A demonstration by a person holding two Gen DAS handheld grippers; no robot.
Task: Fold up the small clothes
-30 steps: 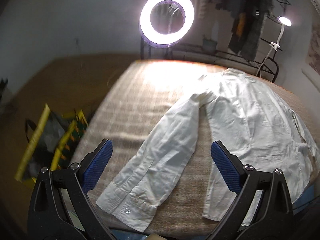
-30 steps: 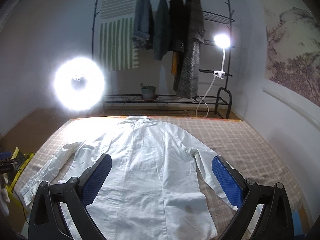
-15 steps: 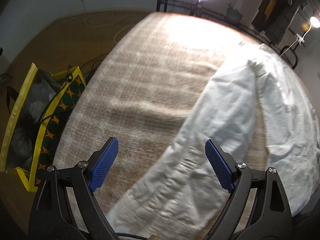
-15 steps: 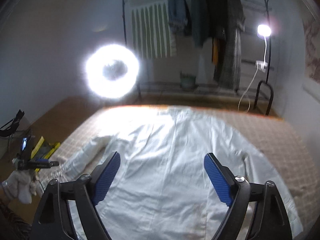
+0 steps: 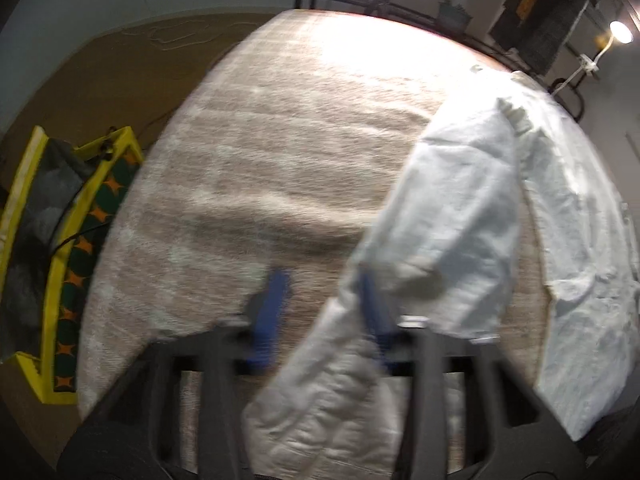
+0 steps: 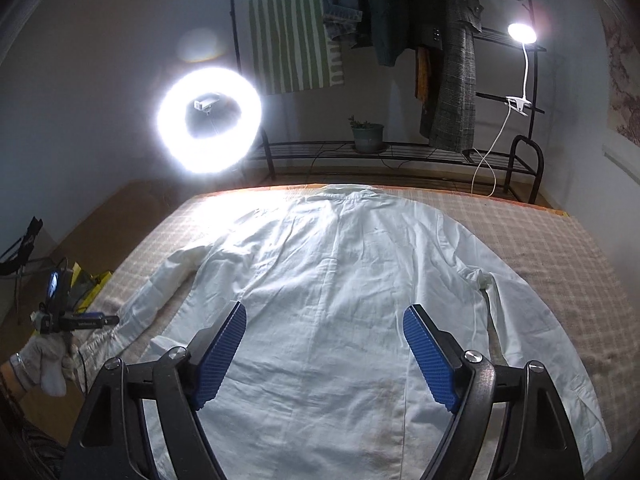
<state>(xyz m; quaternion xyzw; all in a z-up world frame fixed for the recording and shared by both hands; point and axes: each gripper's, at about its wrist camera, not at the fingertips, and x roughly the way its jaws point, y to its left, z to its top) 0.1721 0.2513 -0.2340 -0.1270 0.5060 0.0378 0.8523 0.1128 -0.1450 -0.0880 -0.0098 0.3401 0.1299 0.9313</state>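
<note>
A white long-sleeved shirt (image 6: 340, 280) lies spread flat, back up, on a checked bedspread (image 6: 580, 260). In the left wrist view its left sleeve (image 5: 440, 220) runs down towards me, and my left gripper (image 5: 320, 284) is low over the sleeve near the cuff. Its blue fingers (image 5: 276, 308) are motion-blurred as they close on the sleeve's edge, and bunched cloth covers the right one. The right wrist view shows that gripper (image 6: 114, 320) at the sleeve's end. My right gripper (image 6: 324, 312) hovers open above the shirt's lower back with nothing between its fingers.
A yellow-edged bag (image 5: 52, 240) sits on the floor left of the bed. A ring light (image 6: 210, 114) and a black clothes rack (image 6: 400, 148) stand behind the bed's far edge. A gloved hand (image 6: 44, 364) holds the left gripper at the bed's left side.
The left gripper dropped onto the sleeve and its jaws swung together from wide open. The right gripper came closer over the shirt and its jaws narrowed a little.
</note>
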